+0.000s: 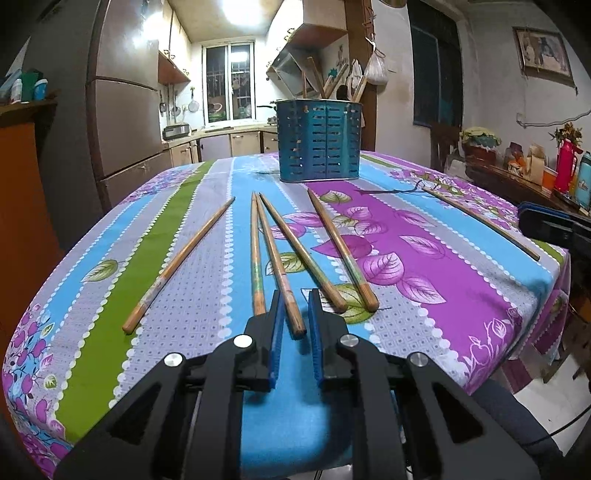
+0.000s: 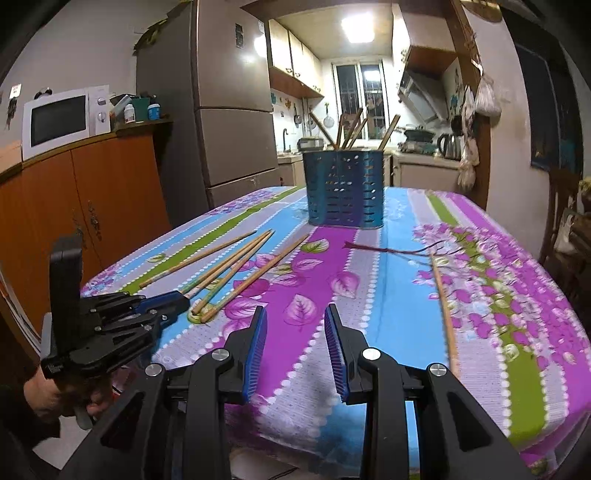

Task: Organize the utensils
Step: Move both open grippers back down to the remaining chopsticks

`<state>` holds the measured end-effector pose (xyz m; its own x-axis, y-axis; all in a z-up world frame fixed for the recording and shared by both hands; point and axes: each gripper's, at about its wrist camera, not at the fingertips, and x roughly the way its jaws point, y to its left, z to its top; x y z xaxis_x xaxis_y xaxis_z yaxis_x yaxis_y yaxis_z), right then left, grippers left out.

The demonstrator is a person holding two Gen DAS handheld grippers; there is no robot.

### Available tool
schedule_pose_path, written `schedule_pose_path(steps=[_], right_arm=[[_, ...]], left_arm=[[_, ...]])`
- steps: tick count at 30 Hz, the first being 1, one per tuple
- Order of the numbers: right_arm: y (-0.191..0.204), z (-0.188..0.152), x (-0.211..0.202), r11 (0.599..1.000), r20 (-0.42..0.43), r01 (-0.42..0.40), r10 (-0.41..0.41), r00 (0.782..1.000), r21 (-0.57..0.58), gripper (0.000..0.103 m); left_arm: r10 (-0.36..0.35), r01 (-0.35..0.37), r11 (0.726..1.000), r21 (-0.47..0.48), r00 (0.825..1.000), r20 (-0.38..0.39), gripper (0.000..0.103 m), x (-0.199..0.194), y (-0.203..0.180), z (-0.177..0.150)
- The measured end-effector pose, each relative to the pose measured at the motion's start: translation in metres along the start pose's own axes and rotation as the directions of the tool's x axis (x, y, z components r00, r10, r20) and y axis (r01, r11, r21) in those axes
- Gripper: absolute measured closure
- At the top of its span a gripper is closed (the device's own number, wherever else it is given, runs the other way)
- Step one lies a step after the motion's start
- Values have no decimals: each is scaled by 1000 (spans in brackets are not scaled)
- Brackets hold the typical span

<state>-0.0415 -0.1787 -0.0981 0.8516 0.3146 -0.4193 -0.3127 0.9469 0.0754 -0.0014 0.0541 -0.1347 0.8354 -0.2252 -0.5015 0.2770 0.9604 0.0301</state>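
You are facing a narrow kitchen lit by a bright ceiling lamp [image 2: 357,26], with a barred window [image 2: 359,96] at its far end. A tall brown fridge [image 2: 232,110] stands on your left, beside an orange cabinet [image 2: 92,206] that bears a white microwave [image 2: 61,120]. Wall cupboards [image 2: 291,59] hang over the counter. On your right, a framed picture [image 1: 543,53] hangs on the pale wall.

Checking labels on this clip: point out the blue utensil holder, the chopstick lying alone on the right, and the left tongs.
blue utensil holder [image 1: 319,142], left wrist view, slotted front wall.
lone chopstick [image 2: 445,314], right wrist view, mid-shaft.
left tongs [image 1: 295,315], left wrist view, between the tips.
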Motion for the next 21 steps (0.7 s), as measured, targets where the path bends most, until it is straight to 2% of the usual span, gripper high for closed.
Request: schedule_pose_path(steps=[3,7,10,18,20,21], right_arm=[[-14,-13,-14,997,10,73,-73,997,-4,69],[-45,-36,-19,985,-37,163,-162,986,51,69],[-60,-45,-19,978,-43,194,-191,981,79,69],[-65,-42,-13,981,-2,177,-177,984,84,69],[-55,-35,-13,988,22,129,-132,991,86,69],[-45,-30,-8,993,27,75,-78,997,88,69]], left_arm=[[7,-7,1000,3,1000,14,91,-2,-1,-2],[14,-14,1000,5,1000,25,91,-4,-2,-4],[16,-16,1000,10,1000,24,91,-4,-3,-3],[33,-34,999,12,999,24,91,-5,-6,-2],[37,-38,999,14,999,25,91,-5,-7,-2],[39,-40,999,12,999,25,91,-5,-6,-3]])
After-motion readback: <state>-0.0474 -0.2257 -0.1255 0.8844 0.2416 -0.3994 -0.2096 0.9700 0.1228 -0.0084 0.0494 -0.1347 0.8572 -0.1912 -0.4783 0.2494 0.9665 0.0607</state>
